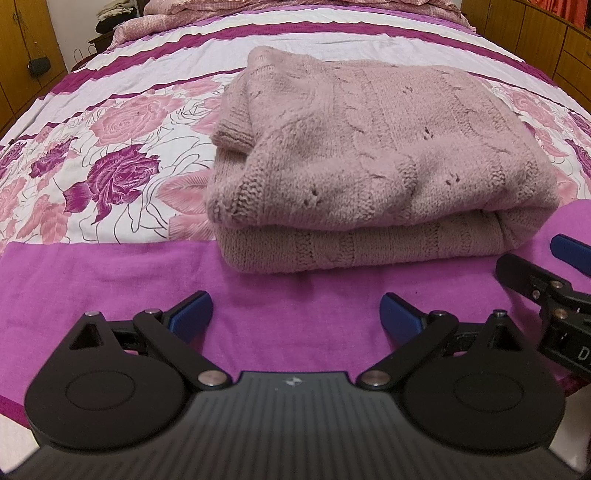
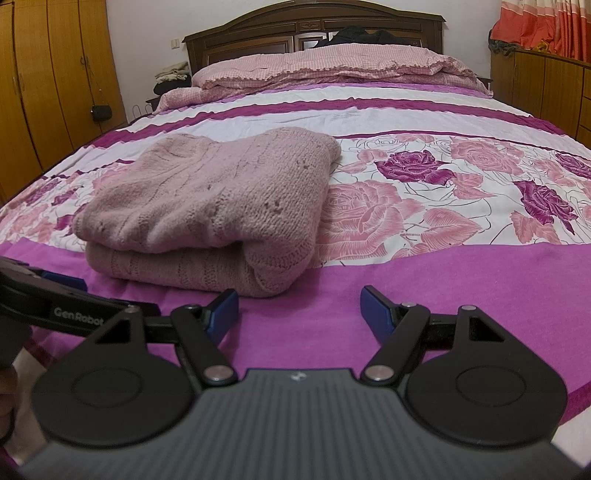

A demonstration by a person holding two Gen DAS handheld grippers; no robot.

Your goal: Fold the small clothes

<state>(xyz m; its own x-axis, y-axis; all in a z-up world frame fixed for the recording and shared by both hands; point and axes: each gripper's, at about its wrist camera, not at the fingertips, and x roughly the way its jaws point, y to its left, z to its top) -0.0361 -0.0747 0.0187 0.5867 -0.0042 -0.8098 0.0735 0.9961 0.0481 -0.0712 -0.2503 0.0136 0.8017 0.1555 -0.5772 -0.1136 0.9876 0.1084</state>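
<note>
We hold the left gripper low over the magenta band of the bedspread, its blue-padded fingers spread wide with nothing between them. The folded pink knitted sweater lies directly ahead of these fingers and slightly to their right, resting on the bedspread; its near folded edge sits close in front of the fingertips but apart from them. The sweater is doubled over, an upper layer stacked on a lower layer, with a ribbed cuff showing on its left side.

We hold the right gripper beside the left one, likewise over the magenta band, fingers wide apart and empty. From this gripper the sweater lies ahead and to the left, its near right corner just beyond the left fingertip without touching it. The left gripper appears at the left edge of the right wrist view.

Beyond the sweater, pink pillows lie against a dark wooden headboard.
</note>
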